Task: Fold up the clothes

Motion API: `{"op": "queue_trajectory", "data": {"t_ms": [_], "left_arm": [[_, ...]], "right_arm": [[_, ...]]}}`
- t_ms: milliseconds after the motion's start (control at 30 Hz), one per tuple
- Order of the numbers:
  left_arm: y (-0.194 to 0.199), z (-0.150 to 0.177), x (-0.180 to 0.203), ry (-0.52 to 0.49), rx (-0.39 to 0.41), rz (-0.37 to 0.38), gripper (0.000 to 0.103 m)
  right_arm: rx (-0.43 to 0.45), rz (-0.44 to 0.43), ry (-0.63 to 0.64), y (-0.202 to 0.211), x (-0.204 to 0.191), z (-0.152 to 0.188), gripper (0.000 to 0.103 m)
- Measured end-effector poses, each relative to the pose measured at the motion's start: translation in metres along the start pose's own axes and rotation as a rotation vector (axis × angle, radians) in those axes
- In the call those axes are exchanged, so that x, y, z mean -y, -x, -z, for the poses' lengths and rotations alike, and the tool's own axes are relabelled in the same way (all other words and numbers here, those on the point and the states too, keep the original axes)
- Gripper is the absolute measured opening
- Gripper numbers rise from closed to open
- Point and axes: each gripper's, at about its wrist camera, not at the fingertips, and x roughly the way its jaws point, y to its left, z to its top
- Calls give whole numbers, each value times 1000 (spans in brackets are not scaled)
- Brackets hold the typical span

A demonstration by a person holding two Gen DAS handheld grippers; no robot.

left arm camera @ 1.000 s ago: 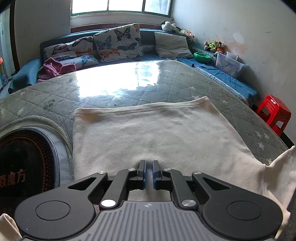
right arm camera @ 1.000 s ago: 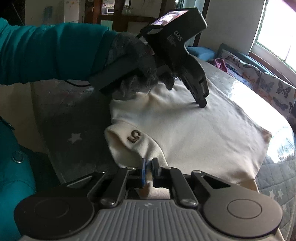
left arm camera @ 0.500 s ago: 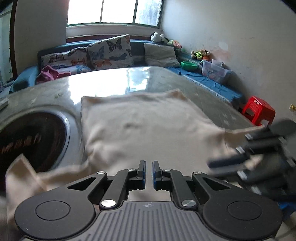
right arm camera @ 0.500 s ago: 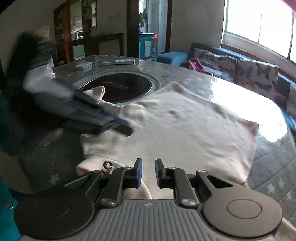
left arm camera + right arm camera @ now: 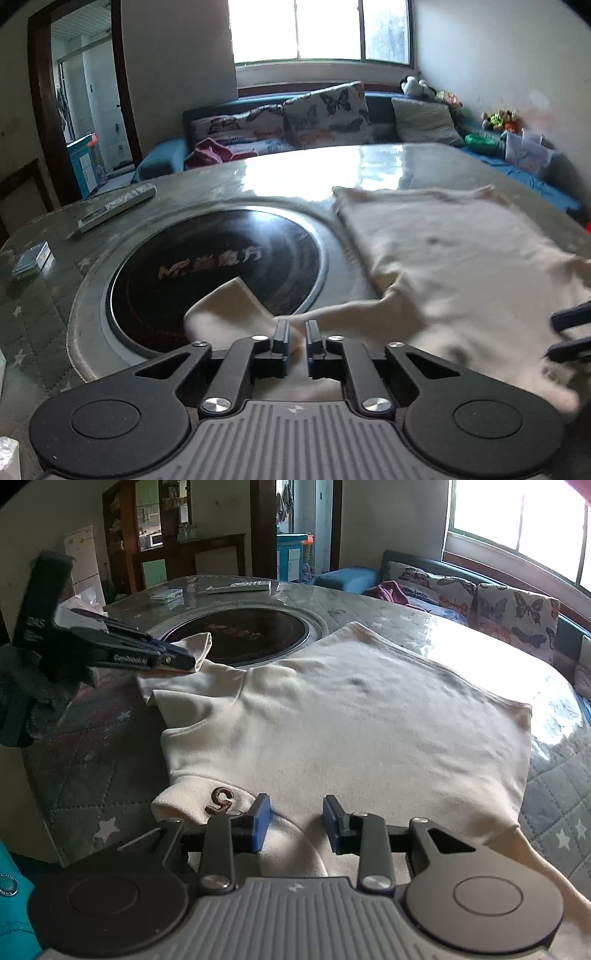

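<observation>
One cream sweater [image 5: 362,716] lies flat on the quilted table cover [image 5: 92,775], body spread toward the window side. One sleeve end [image 5: 225,306] lies over the round black cooktop [image 5: 207,266] set in the table.

My left gripper [image 5: 295,341]: fingers nearly together with a narrow gap, sleeve cloth between them; I cannot tell whether they actually pinch it. My right gripper [image 5: 295,823]: fingers wide apart, holding nothing, over the near sleeve. That cuff [image 5: 195,805] carries one brown embroidered mark reading "S" or "5"; I cannot tell which.

Containers: one clear plastic bin [image 5: 528,151] by the wall, contents unreadable.

Count: three cushions on the sofa [image 5: 325,110], two with a butterfly print; one long flat remote-like object [image 5: 118,206]; one small pack [image 5: 33,256].

Writing: cooktop logo, Chinese characters, blurred. Left gripper side reads roughly "GenRobot.AI".
</observation>
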Motion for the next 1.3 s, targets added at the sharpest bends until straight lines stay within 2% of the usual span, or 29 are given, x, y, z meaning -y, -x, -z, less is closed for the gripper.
{"op": "queue_trajectory", "data": {"t_ms": [67, 233, 267, 300, 367, 533, 733, 1033, 1100, 1233, 1300], "left_arm": [[-5, 3, -2, -18, -5, -23, 35], [-9, 6, -6, -14, -1, -26, 34], [-9, 6, -5, -15, 1, -24, 27], [-9, 7, -7, -5, 3, -18, 15], [-7, 6, -13, 29, 11, -6, 7], [12, -2, -43, 128, 91, -46, 5], [31, -5, -93, 245, 141, -154, 5], [19, 14, -129, 340, 77, -243, 5], [11, 20, -131, 340, 53, -259, 5], [0, 22, -131, 323, 22, -262, 5], [-3, 20, -131, 327, 17, -273, 12]], "right_arm": [[-2, 1, -1, 0, 0, 0, 32], [-5, 5, -4, 0, 0, 0, 35], [-5, 5, -6, 0, 0, -1, 36], [-5, 6, -7, 0, 0, -1, 36], [-5, 8, -6, -1, 0, 0, 36], [-6, 10, -6, -1, 0, -1, 36], [-5, 12, -5, -2, 0, -1, 36], [-9, 19, -1, -3, -1, -2, 39], [-10, 27, 0, -3, -1, -2, 44], [-13, 31, 3, -4, -1, -3, 45], [-12, 31, 0, -4, 0, -2, 45]]}}
